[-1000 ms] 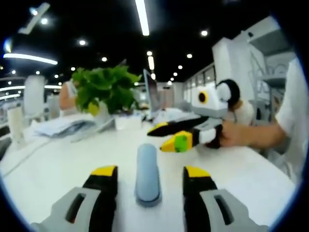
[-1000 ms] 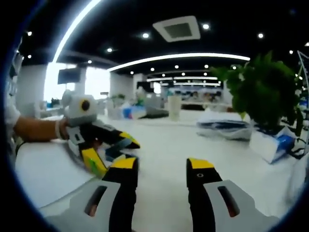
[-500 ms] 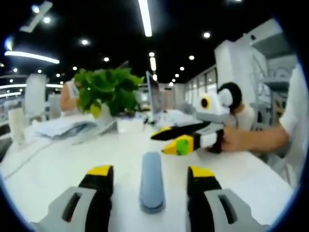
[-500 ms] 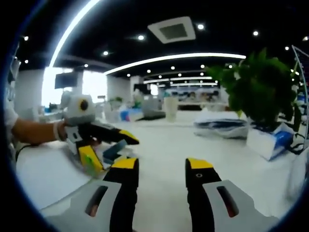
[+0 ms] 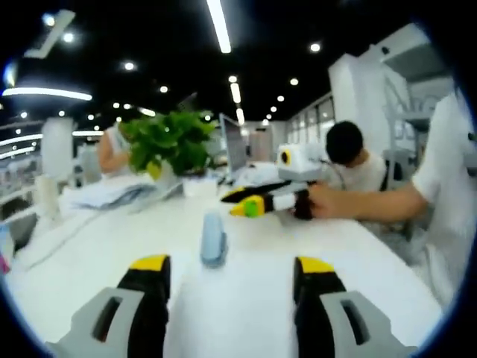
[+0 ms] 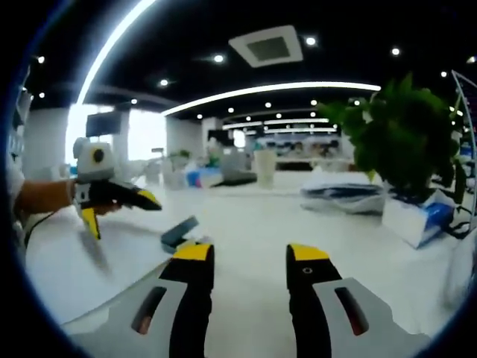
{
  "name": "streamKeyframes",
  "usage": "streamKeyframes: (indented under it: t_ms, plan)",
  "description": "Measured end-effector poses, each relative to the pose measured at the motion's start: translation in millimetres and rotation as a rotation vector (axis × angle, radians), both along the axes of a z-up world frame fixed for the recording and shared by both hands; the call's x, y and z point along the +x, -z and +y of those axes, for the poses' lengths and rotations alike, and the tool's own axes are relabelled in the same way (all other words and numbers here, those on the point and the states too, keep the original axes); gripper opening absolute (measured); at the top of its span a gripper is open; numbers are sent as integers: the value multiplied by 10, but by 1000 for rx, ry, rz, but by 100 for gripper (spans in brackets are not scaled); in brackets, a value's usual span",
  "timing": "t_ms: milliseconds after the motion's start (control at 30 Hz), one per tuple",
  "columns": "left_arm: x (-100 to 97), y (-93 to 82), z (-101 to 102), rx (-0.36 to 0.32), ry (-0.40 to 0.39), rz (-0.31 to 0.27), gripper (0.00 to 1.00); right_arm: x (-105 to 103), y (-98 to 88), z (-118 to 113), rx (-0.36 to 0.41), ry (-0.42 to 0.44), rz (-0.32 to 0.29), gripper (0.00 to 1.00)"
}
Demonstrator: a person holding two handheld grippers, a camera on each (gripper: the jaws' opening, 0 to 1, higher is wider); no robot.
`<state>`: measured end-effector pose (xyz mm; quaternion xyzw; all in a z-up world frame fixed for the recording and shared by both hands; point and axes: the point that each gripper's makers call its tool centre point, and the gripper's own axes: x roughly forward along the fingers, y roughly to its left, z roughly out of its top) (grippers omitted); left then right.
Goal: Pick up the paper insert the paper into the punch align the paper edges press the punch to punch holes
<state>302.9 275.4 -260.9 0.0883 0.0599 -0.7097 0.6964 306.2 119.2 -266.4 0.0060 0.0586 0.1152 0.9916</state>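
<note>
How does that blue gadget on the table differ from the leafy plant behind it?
The hole punch is small, smooth and pale blue; the plant is larger, bushy and green. The hole punch lies low on the bare white table near the grippers; the plant stands upright farther back. Both rest on the same table.

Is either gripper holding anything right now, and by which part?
Nothing is held. The left gripper and right gripper are both open and empty; the blue punch sits untouched on the table.

Bright ceiling strip lights point(image 5: 220, 24), glare on white table point(image 6: 253, 224), soft focus, fisheye-bent edges, motion blur
</note>
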Motion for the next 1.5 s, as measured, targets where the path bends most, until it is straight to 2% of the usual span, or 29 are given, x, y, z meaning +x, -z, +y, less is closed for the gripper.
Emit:
streamKeyframes:
  t_ms: [200, 467, 667, 733, 1267, 1433, 1500]
  plan:
    - [-118, 9, 310, -6, -20, 9, 67, -16, 8, 2, 0, 3, 2, 41]
    - [-361, 351, 618, 85, 23, 17, 69, -35, 2, 57, -12, 5, -4, 41]
    - [-335, 430, 625, 105, 17, 10, 69, -43, 16, 90, -19, 2, 2, 41]
    - [-329, 429, 629, 91, 17, 28, 69, -44, 17, 90, -20, 3, 2, 41]
    - [-332, 410, 629, 76, 21, 32, 69, -39, 21, 174, -42, -44, 5, 39]
    - [-336, 409, 624, 75, 22, 32, 69, -59, 3, 289, -24, -136, -4, 40]
    - [-336, 406, 620, 73, 23, 33, 69, -61, 28, 322, -43, -185, 9, 40]
